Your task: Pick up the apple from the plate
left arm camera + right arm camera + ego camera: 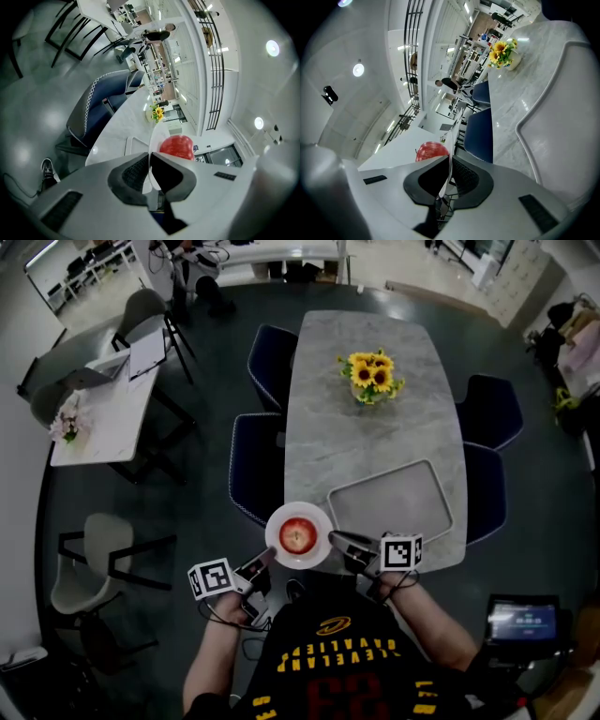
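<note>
A red apple [298, 536] sits in the middle of a small white plate [279, 523] at the near left corner of the marble table [356, 442]. My left gripper [268, 558] is shut on the plate's near left rim. My right gripper [337, 541] is shut on its right rim. In the left gripper view the plate [154, 136] runs edge-on into the left gripper [150, 157], with the apple [177, 146] just beyond. The right gripper view shows the same: the plate's thin rim [448, 166] pinched in the right gripper [449, 162], the apple [431, 151] to the left. Whether the plate rests on the table I cannot tell.
A grey tray [389, 498] lies on the table right of the plate. A vase of sunflowers [373, 378] stands farther back. Dark blue chairs [255, 468] [488, 411] line both long sides of the table. A small screen [523, 622] is at the near right.
</note>
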Demonstrator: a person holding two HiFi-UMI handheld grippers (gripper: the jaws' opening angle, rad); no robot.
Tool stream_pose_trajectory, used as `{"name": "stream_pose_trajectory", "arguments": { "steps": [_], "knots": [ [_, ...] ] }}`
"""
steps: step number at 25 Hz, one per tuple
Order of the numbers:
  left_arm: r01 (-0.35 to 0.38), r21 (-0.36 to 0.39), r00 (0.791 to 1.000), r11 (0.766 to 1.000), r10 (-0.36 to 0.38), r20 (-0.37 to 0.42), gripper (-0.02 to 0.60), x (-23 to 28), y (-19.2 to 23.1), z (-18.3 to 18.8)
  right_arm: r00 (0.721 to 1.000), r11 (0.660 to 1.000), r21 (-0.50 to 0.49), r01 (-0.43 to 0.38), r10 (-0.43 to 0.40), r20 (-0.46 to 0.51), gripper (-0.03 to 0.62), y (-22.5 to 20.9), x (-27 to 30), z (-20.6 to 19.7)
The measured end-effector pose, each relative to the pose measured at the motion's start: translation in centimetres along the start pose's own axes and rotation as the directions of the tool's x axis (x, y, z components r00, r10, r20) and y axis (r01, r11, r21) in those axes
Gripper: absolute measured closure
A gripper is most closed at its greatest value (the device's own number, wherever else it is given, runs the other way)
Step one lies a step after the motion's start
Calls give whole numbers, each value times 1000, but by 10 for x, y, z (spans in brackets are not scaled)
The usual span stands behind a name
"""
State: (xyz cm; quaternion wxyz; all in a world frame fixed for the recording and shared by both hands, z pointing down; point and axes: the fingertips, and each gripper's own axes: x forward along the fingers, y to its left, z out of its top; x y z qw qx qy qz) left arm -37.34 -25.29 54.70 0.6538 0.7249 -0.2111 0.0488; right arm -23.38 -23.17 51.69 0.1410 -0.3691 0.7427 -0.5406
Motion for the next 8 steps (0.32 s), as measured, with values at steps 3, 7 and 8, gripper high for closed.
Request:
{"name": "stream_pose_trajectory", "arguments": {
  "steps": [3,7,8],
  "knots": [
    [-5,-6,1000,1000,5,0,560,3,-6,2,1000,1000,6,1,-1,-2,566,2,-2,6],
    [9,-9,1000,1000,-9,2,560,3,-9,3,1000,1000,18,6,-6,-7,566,2,-2,6],
    [12,-11,1000,1000,-12,3,560,2,-7,2,1000,1000,16,6,-6,-8,566,2,-1,4]
  ]
}}
